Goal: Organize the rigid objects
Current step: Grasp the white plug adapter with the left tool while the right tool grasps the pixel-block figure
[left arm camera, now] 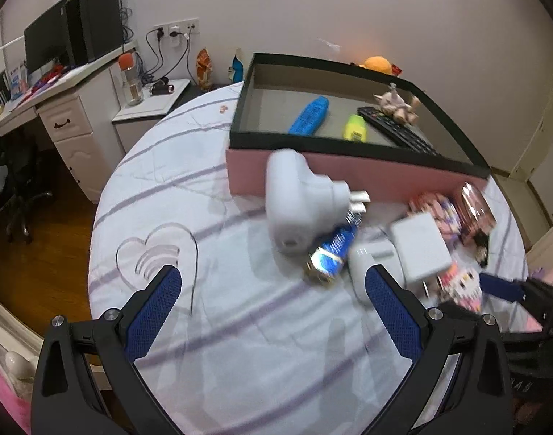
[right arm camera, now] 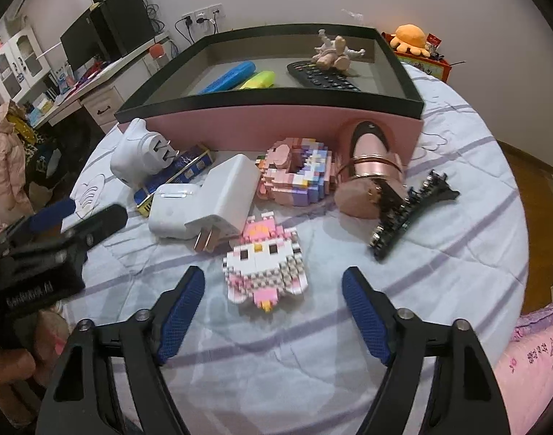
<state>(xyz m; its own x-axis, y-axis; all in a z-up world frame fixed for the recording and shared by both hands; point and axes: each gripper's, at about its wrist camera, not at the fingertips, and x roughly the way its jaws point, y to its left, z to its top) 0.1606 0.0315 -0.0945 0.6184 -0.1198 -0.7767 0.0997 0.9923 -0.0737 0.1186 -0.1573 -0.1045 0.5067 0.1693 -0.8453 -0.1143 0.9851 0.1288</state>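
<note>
Right now I am partway through sorting: the box (right arm camera: 273, 123) at twelve o'clock already holds a blue bar (right arm camera: 227, 78), a yellow one (right arm camera: 258, 79), a remote (right arm camera: 321, 76) and a small figurine (right arm camera: 334, 52), while a heap waits on the table (right arm camera: 457, 217) in front of it. My right gripper (right arm camera: 273, 308) hangs above the cloth, fingers wide with nothing between them, aimed at the cat brick figure (right arm camera: 265, 261). It lies flat just ahead of my fingertips, head toward twelve o'clock, feet toward six, long axis running straight along my line of sight. I judge the next move is to drop further, straddle its sides at three and nine, and pinch without cracking the bricks apart. My left gripper (left arm camera: 273, 293) is likewise spread and empty, over bare cloth, with the white plug (left arm camera: 298, 203) at one o'clock and the square charger (left arm camera: 418, 246) at two.
</note>
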